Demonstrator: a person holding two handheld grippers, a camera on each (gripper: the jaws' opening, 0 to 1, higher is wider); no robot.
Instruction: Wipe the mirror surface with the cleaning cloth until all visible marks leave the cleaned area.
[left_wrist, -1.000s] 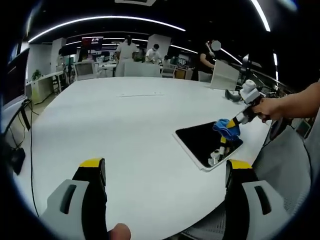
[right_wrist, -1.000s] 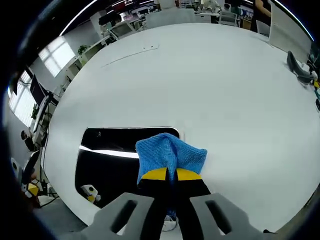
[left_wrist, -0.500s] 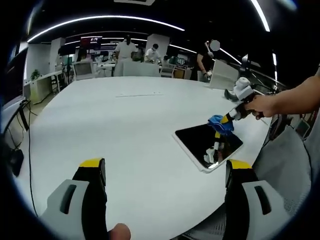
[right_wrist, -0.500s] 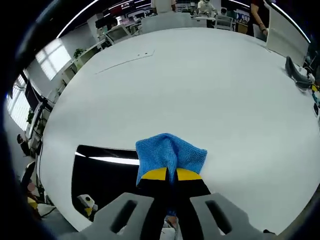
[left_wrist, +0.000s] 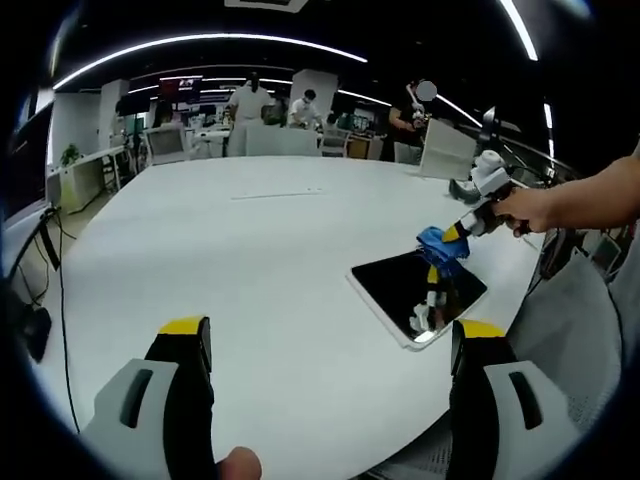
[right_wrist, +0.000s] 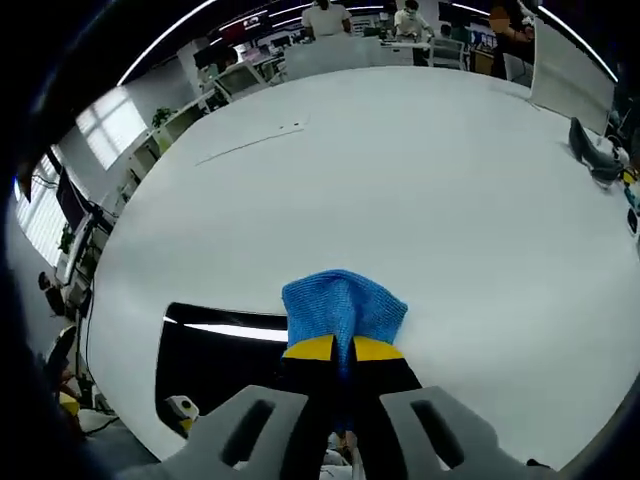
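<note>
Now R claw (right_wrist: 334, 347) pinches blue cloth (right_wrist: 343, 310) over mirror (right_wrist: 225, 360).

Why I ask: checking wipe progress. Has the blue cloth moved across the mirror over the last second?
Yes. In the left gripper view the cloth, clamped in the right gripper, has gone from the mirror's middle right to its far edge.

Cloth (right_wrist: 343, 310): blue, knitted/woven textile, rough nubby texture, matt. Mirror (left_wrist: 415, 290): glossy dark glass, reflects ceiling light strips sharply, thin pale rim, smooth. Table (left_wrist: 250, 260): white, smooth, low-sheen finish, soft light bloom, no grain visible. Right gripper (right_wrist: 334, 352): jaws matt black w/ yellow tips, grey plastic-looking body. Left gripper (left_wrist: 330, 345): same finish, black/yellow/grey, matt.
</note>
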